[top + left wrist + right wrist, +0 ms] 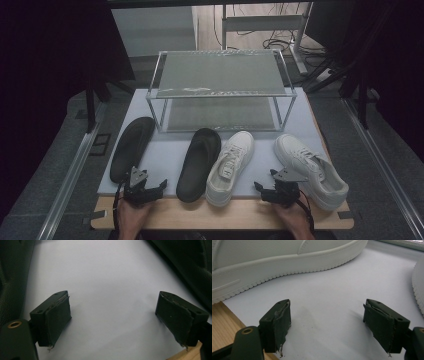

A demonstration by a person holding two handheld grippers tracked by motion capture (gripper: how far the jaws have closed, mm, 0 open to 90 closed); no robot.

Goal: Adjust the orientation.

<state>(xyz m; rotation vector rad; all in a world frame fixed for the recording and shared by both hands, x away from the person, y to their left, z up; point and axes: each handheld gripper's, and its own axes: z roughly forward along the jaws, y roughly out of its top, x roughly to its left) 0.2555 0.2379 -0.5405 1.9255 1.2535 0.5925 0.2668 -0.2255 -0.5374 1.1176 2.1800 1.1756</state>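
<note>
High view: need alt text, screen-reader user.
Two black slippers and two white sneakers lie in a row on a pale mat before a two-tier rack; the left gripper and right gripper rest open near the table's front edge.

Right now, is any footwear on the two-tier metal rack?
No: both shelves of the two-tier metal rack are bare, while the black slippers and white sneakers lie on the mat.

Blk slipper (131, 148): flat, sole down, left end of white mat, toe twd rack.
Blk slipper no. 2 (198, 162): flat, mid-mat, touching sneaker at its right.
White sneaker (230, 165): upright, laced, toe twd rack.
White sneaker no. 2 (311, 168): upright, right end of mat, angled, heel over mat edge.
</note>
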